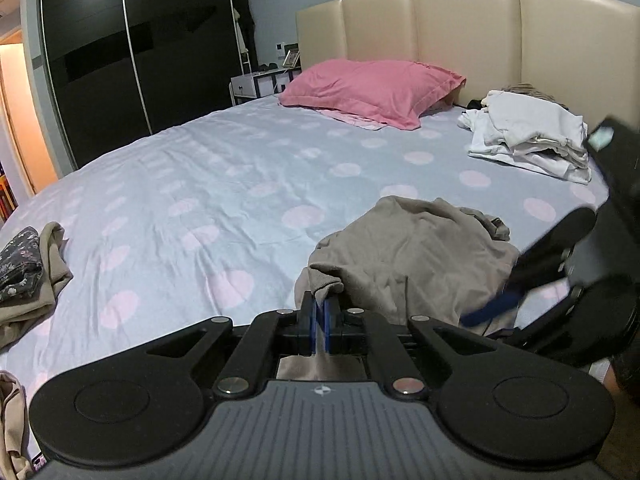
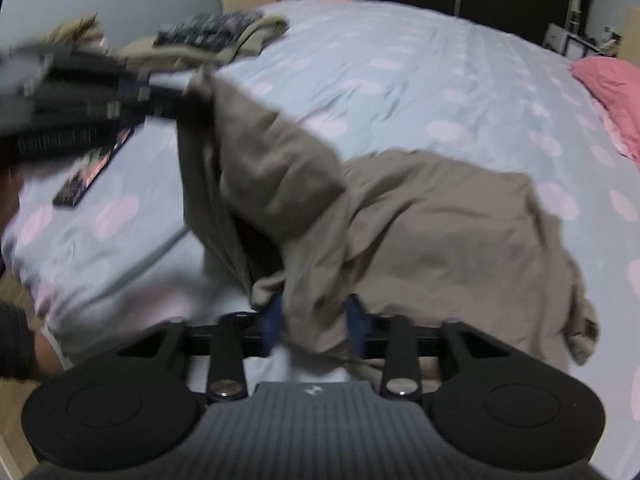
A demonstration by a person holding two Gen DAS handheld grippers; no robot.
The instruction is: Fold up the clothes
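Observation:
A crumpled beige garment [image 1: 412, 248] lies on the pale blue bed sheet [image 1: 192, 184] with pink dots. My left gripper [image 1: 320, 300] is shut on one edge of it, and cloth runs back between the blue pads. The right wrist view shows that left gripper [image 2: 176, 100] blurred at upper left, holding a corner of the garment [image 2: 420, 220] off the sheet. My right gripper [image 2: 314, 312] is low over the near edge, with a thick fold of the beige cloth filling the gap between its blue pads. It appears as the blurred right gripper [image 1: 492, 312] in the left wrist view.
A pink pillow [image 1: 372, 88] leans on the cream headboard [image 1: 460, 28]. A pile of white clothes [image 1: 528, 136] lies beside it. A dark floral cloth on beige fabric [image 1: 20, 268] sits at the bed's left edge. A dark flat object [image 2: 92, 172] lies on the sheet.

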